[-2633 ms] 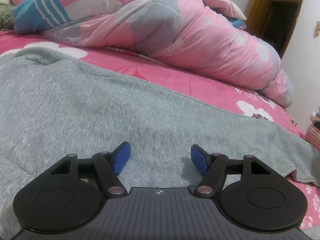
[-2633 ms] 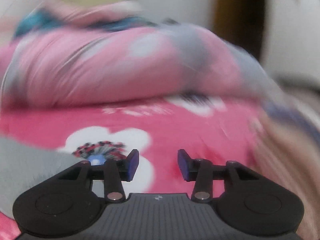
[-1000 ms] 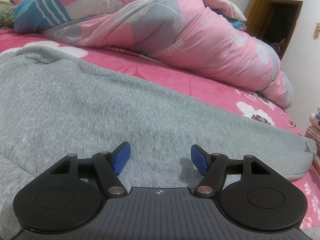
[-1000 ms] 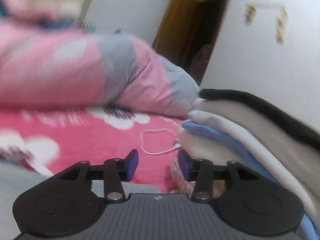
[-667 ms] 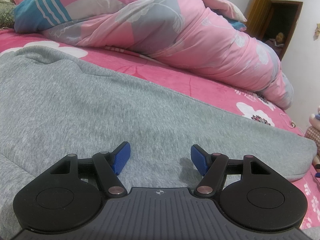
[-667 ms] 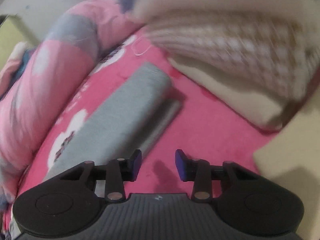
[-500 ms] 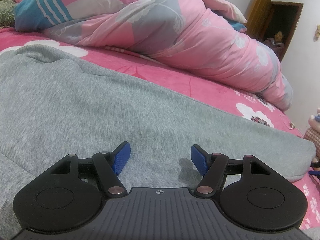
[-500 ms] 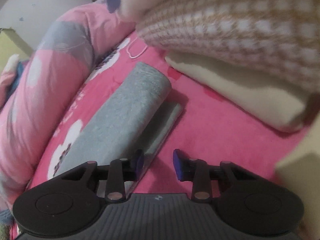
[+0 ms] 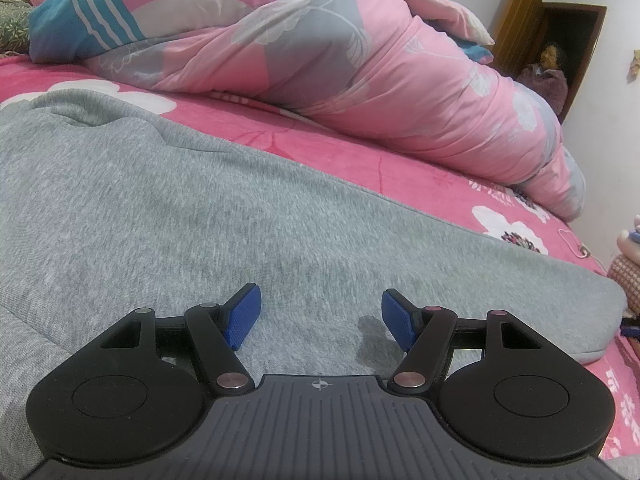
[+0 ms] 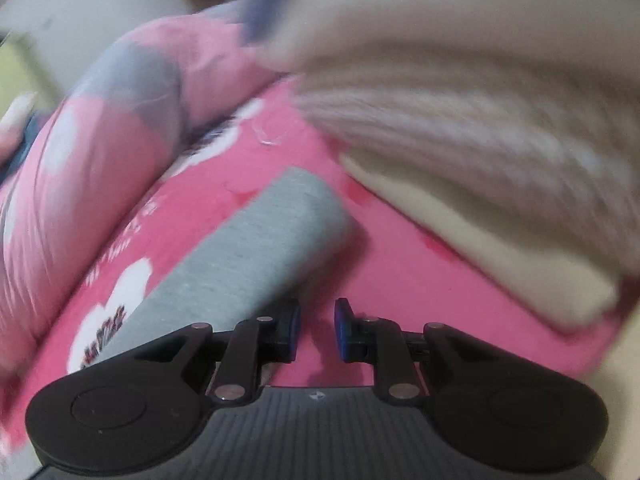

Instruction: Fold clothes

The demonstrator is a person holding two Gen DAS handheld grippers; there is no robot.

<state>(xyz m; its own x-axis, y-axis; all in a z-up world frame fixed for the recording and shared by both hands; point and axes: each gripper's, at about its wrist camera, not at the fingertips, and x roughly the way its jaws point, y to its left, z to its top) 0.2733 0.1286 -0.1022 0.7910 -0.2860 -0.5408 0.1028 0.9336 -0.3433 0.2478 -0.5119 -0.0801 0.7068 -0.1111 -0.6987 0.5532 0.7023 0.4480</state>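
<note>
The grey garment [image 9: 224,216] lies spread on the pink floral bed [image 9: 352,160], its long axis running from near left to a folded end at far right; the left claw [image 9: 320,312] hovers over it released, nothing between its pads; a rolled pink quilt [image 9: 340,64] lies behind; the right wrist view alone shows the folded end [image 10: 260,248] beside a blurred stack of folded clothes [image 10: 480,168]; the right claw [image 10: 317,330] is closing, empty, over bare bed just beside that end.

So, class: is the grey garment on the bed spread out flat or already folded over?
Folded over at least once. The grey garment ends in a thick rounded doubled edge, not a thin single layer, on the pink bedsheet.
</note>
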